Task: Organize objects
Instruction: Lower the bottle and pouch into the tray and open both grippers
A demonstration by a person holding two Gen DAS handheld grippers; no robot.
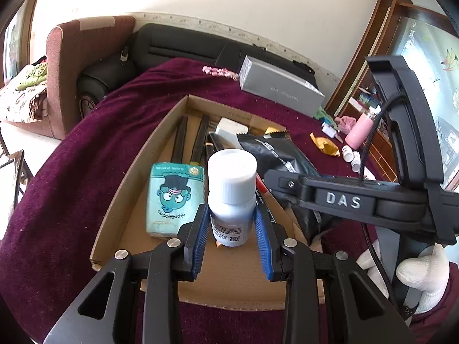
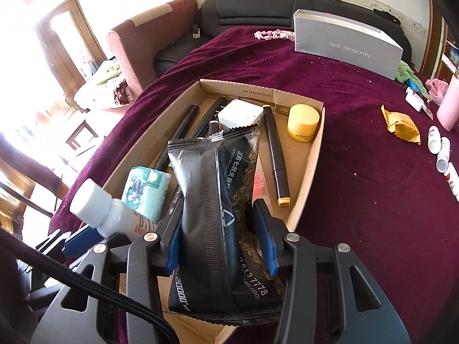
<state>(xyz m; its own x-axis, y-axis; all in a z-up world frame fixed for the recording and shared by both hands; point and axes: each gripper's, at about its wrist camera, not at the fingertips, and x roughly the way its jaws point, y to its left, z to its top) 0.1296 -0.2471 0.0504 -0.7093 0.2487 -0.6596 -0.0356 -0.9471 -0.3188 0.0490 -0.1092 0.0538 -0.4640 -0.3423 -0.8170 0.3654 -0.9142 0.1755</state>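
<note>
Left gripper (image 1: 232, 229): bottom centre of the left wrist view, blue pads clamped on the sides of a white bottle (image 1: 231, 197), cap up, held over the near end of the cardboard box (image 1: 143, 172).

Right gripper (image 2: 222, 238): bottom centre of the right wrist view, pads pinching a black foil packet (image 2: 218, 200) that stands lengthwise over the box; the packet bulges between the fingers. A gloved hand (image 1: 421, 272) grips its handle at lower right of the left wrist view.

Teal tissue pack (image 1: 172, 197): in the box, left of the bottle, printed with a cartoon face.

Black markers (image 2: 275, 154): several lying lengthwise in the box; one with yellow ends to the right of the packet, others towards the upper left.

White adapter (image 2: 241, 113): far end of the box, centre.

Yellow jar (image 2: 303, 121): far right corner of the box.

Outside the box, on the purple cloth (image 2: 358, 186): yellow crumpled wrapper (image 2: 401, 126) at right; small white bottles (image 2: 439, 149) at the right edge; pink cup (image 2: 450, 106) beyond them.

Grey shoebox (image 2: 347, 43): upper right, at the far edge of the cloth.

Pink bead string (image 2: 272, 34): just left of the shoebox.
</note>
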